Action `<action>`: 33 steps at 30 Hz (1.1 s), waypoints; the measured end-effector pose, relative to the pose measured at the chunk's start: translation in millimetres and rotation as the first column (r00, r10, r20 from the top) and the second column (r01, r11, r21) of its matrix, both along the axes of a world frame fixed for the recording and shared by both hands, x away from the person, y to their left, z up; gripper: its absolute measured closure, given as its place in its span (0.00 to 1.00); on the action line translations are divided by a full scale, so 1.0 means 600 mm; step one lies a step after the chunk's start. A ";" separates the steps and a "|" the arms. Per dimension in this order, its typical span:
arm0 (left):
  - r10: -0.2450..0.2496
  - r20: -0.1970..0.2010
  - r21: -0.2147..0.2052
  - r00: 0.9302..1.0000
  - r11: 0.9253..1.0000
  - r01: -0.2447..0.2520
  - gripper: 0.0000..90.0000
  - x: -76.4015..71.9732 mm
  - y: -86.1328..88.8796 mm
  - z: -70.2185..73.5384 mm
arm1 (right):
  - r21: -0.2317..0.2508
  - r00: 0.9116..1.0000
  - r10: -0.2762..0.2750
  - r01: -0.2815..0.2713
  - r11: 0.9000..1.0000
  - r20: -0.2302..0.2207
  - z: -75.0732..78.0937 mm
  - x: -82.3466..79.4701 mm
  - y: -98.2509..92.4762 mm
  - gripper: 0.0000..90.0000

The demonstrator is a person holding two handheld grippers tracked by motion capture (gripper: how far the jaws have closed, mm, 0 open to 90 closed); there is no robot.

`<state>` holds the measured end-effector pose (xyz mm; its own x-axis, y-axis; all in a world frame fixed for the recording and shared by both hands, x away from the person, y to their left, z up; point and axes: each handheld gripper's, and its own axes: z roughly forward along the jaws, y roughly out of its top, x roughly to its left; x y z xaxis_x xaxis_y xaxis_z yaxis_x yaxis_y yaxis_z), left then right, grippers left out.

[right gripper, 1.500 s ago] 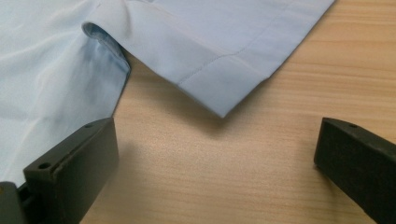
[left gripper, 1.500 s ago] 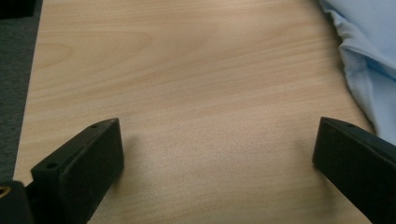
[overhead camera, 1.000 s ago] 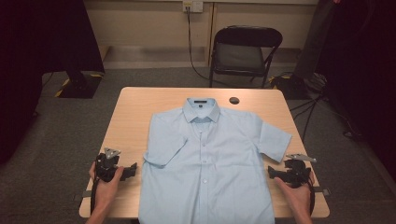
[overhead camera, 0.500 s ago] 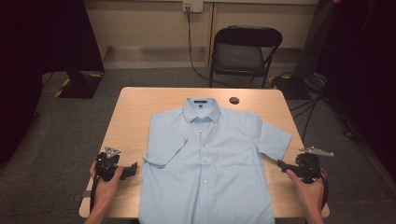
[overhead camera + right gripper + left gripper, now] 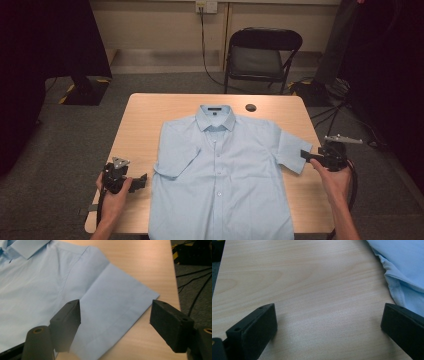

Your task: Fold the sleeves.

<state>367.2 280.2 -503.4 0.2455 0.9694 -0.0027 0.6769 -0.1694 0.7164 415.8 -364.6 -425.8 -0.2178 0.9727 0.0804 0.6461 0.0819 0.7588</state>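
Left gripper [image 5: 142,181] is held low at the near left of the table [image 5: 145,120], jaws spread wide over bare wood, nothing between them, just short of the folded left sleeve [image 5: 398,283]. Right gripper [image 5: 306,155] is held above the right sleeve [image 5: 294,151]; its jaws have just been closing but are still apart, nothing pinched. Light blue shirt [image 5: 225,175] is laid flat mid-table, long axis near-to-far, collar [image 5: 216,113] pointing away. No readable writing is seen. A small dark disc [image 5: 251,107] sits beyond the collar.

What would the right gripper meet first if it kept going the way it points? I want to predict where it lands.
Probably the shirt's sleeve: the right gripper, jaws open with nothing gripped, points at it from above.
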 end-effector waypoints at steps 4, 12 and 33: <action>-0.005 0.001 0.000 1.000 1.000 0.005 0.00 0.001 0.001 0.000 | -0.020 1.000 -0.008 0.008 1.000 0.003 0.012 0.029 0.004 0.27; -0.007 0.000 0.001 1.000 1.000 0.007 0.00 0.001 0.001 0.000 | -0.002 1.000 0.006 -0.006 1.000 0.013 -0.002 0.076 0.001 0.40; -0.014 0.001 0.001 1.000 1.000 0.014 0.00 0.002 0.001 0.000 | -0.123 0.986 -0.123 0.109 0.986 -0.109 -0.095 0.139 -0.030 0.57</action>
